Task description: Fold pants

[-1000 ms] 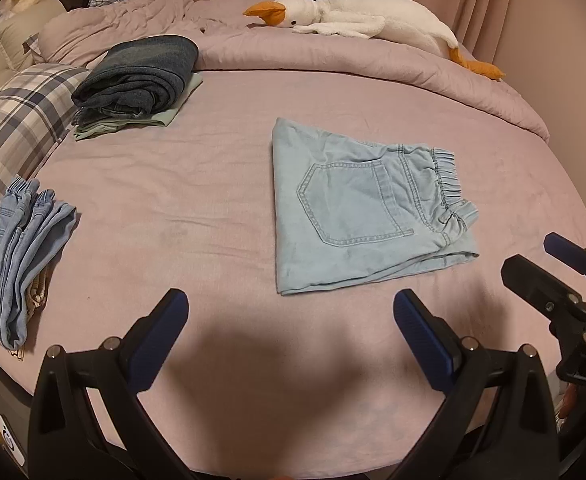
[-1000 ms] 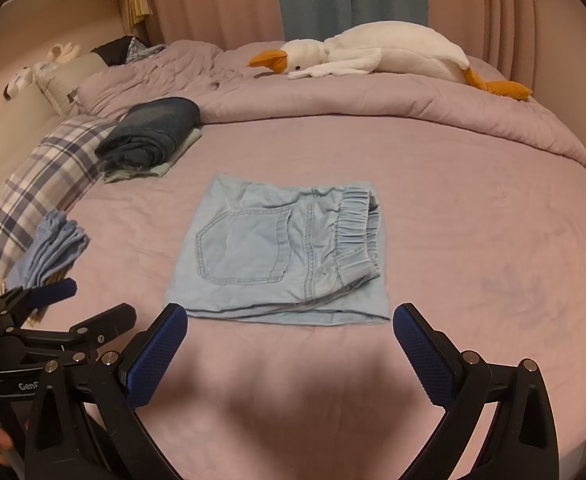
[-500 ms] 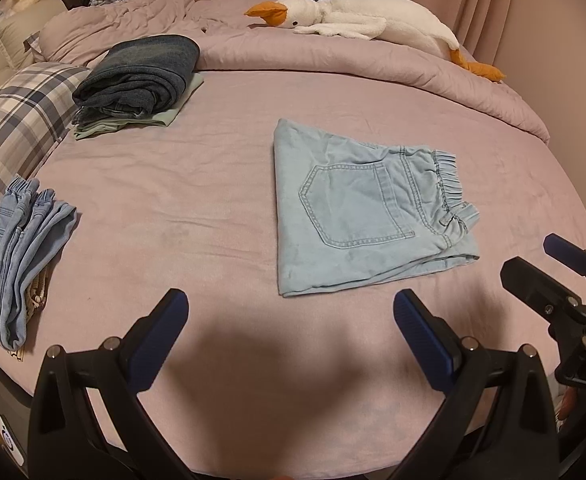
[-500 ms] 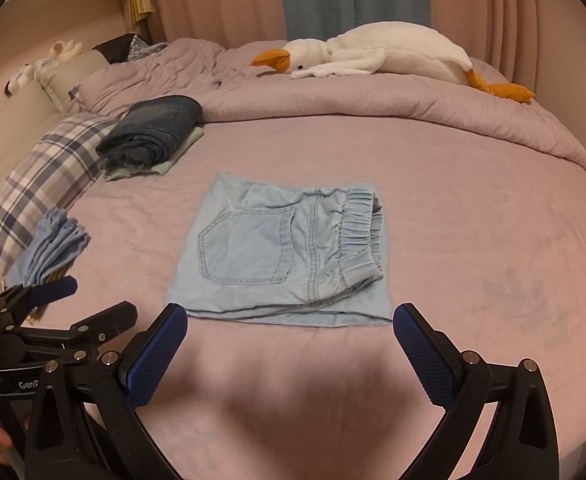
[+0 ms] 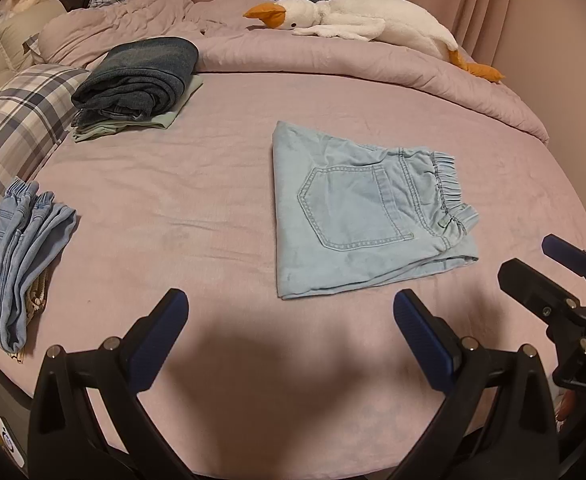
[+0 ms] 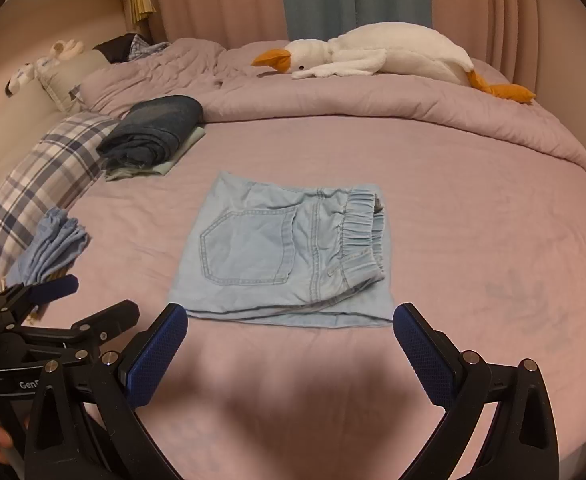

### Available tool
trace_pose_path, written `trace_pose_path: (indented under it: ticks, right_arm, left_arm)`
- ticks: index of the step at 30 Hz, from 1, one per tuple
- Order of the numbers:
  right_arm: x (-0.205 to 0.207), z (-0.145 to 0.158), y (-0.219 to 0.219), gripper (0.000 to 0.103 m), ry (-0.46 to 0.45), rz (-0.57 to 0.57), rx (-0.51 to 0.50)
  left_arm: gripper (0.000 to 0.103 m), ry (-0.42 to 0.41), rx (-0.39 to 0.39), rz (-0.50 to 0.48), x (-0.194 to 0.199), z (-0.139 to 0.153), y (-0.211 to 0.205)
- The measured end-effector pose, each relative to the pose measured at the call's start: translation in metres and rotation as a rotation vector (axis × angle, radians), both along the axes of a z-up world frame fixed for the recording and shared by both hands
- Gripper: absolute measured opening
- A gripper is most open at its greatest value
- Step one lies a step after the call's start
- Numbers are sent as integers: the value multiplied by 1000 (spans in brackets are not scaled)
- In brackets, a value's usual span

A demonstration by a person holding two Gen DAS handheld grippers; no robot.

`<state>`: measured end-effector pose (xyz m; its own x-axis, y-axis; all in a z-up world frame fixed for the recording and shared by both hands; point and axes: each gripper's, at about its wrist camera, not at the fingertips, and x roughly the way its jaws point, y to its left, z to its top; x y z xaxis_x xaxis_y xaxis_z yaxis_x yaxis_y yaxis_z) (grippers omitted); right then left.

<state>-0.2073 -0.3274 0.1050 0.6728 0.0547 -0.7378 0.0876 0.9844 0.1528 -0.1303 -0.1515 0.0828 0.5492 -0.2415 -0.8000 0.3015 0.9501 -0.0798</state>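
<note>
Light blue denim pants (image 5: 357, 216) lie folded into a flat rectangle on the pink bed, back pocket up, elastic waistband to the right; they also show in the right wrist view (image 6: 285, 252). My left gripper (image 5: 289, 320) is open and empty, hovering near the bed's front edge, left of and short of the pants. My right gripper (image 6: 289, 332) is open and empty just before the pants' near edge. Each gripper shows in the other's view, the right one (image 5: 533, 268) and the left one (image 6: 77, 300), both open.
A stack of folded dark jeans on a pale green garment (image 5: 137, 80) sits at the back left. Unfolded light blue jeans (image 5: 17, 248) lie at the left edge by a plaid pillow (image 5: 17, 128). A plush goose (image 5: 357, 20) rests on the rolled duvet (image 5: 333, 56) behind.
Almost nothing has changed. The views have drifted very slightly; both grippers stay open and the folded pants lie still.
</note>
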Motion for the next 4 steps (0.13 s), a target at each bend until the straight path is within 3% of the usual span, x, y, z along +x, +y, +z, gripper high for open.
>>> trace_pose_path:
  ticks: [4]
  right_arm:
    - [-1,0,-1,102,-1,1,1]
  left_arm:
    - [102,0,-1,-3,-1,1,-1]
